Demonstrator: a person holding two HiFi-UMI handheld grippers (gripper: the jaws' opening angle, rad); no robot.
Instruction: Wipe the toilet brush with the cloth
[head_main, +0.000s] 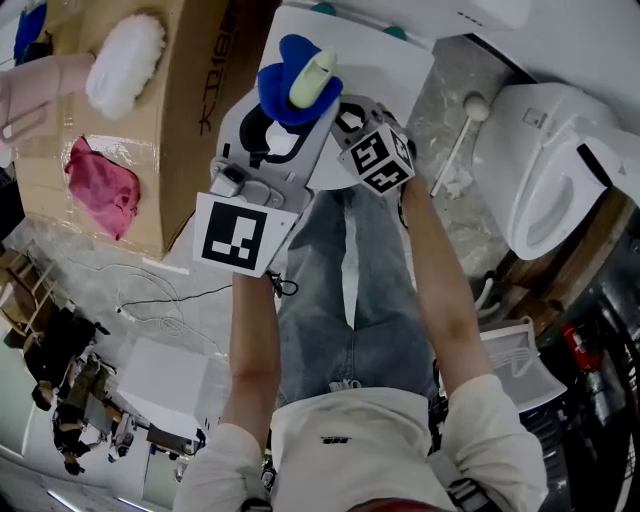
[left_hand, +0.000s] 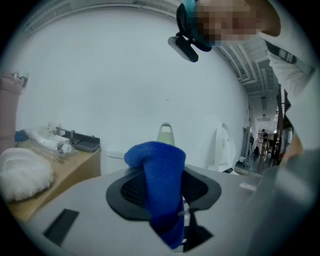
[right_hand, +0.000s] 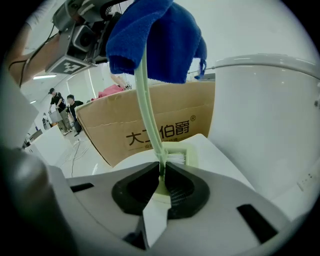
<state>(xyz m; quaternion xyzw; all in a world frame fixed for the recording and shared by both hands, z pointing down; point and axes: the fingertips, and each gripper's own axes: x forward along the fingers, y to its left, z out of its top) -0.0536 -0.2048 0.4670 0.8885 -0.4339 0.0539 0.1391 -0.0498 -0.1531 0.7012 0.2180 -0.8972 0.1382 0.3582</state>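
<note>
Left hand-held gripper (left_hand: 161, 195): jaws closed on the blue cloth (left_hand: 159, 165). The cloth is bunched between the pads and rises in a fold above them. Just beyond the fold, the looped tip of the handle (left_hand: 166, 134) shows in the left gripper view. In the head view the same cloth wraps round this upper end of the handle.

Right hand-held gripper (right_hand: 161, 181): jaws drawn almost together, pinching the pale green toilet brush (right_hand: 145, 105) at the point where its thin stem meets the brush head (right_hand: 176, 158). The white bristles of the head lie just beyond the pads. From this grip the stem runs upward to the cloth, which hangs over its top.

Location of the task item: the toilet brush is held clear of any surface, between the two hand-held grippers, in front of a cardboard box (right_hand: 150, 127) and beside a white toilet (right_hand: 265, 130).

Task status (assessment): wiping appears to be under way. The cloth sits at the upper end of the handle, which suggests the end of a stroke along the stem. The stem between the cloth and the right hand-held gripper is bare. Whether it is already clean cannot be told. The lowest part of the stem, under the right pads, and the brush head are not in contact with the cloth. These probably remain to be wiped, if the task includes them.
</note>
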